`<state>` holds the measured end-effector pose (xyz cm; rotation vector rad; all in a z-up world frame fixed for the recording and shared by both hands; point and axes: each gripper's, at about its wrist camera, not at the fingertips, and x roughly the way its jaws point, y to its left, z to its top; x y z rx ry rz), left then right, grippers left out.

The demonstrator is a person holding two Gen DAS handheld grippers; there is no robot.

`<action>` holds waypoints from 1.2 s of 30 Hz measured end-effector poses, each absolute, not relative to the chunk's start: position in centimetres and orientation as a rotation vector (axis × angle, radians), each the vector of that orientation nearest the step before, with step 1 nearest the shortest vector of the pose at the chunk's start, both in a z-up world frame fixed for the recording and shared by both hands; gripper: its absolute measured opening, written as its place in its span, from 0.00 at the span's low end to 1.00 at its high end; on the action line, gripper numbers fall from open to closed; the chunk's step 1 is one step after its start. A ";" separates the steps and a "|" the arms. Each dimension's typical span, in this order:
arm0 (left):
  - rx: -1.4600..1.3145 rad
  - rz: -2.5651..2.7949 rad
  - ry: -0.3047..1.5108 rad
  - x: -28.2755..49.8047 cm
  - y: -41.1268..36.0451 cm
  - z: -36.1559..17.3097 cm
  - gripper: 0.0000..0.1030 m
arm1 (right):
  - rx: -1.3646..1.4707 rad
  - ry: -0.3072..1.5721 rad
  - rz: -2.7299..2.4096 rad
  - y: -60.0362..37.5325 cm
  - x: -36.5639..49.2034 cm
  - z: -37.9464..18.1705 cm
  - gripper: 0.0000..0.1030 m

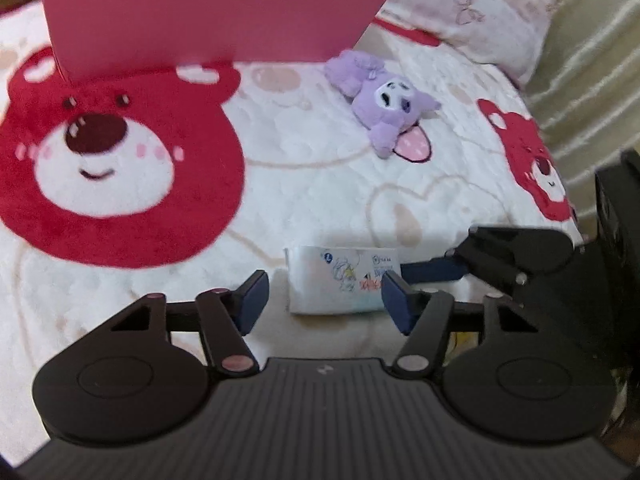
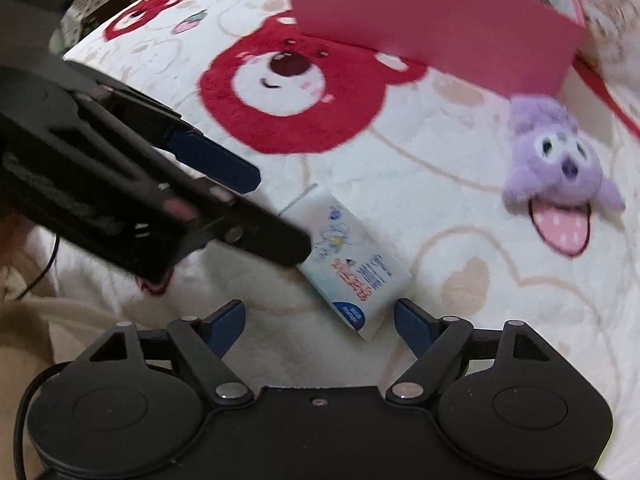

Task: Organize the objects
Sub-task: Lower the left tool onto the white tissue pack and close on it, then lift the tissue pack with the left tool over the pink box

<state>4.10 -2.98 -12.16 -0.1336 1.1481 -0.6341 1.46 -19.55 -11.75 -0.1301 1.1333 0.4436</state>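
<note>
Down at the lower middle of both wrist views is the tissue pack [image 1: 342, 280], lying flat on the bear-print blanket [image 1: 320, 184] of the bed, and that's the thing I'm going for right now. My left hand-held gripper [image 1: 324, 300] has its blue pads on either side of the pack's near end, spread apart, not pressing on it as far as I can see. My right hand-held gripper [image 2: 320, 326] is also spread, with the pack's lower corner sitting between its pads but no squeeze yet. So nothing is actually picked up at this point.

Further out, the purple plush toy [image 1: 386, 100] is lying face up on the blanket, upper right of the pack, well apart from it and untouched. The pink box [image 1: 208, 16] stands open at the top of the frame, and I'm guessing that's where stuff goes. There's something inside it already, but it's too blurry to tell what.

My take: early-to-middle of the job. The pack and the plush are both still out on the bed, so at least two items left to put away.
</note>
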 end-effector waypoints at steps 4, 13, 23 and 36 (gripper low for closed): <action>-0.144 -0.605 1.157 4.4 -3.4 -13.1 0.48 | -0.053 1.139 0.419 -20.6 1.9 -12.1 0.75; -0.214 -0.603 1.183 4.7 -2.5 -13.6 0.44 | -0.085 1.088 0.430 -20.4 1.9 -11.8 0.62; -0.324 -0.584 1.155 5.1 -0.8 -12.7 0.40 | -0.097 1.042 0.418 -20.2 2.9 -10.6 0.62; -0.363 -0.554 1.088 5.0 0.6 -10.1 0.34 | -0.035 0.964 0.371 -19.5 2.8 -8.5 0.67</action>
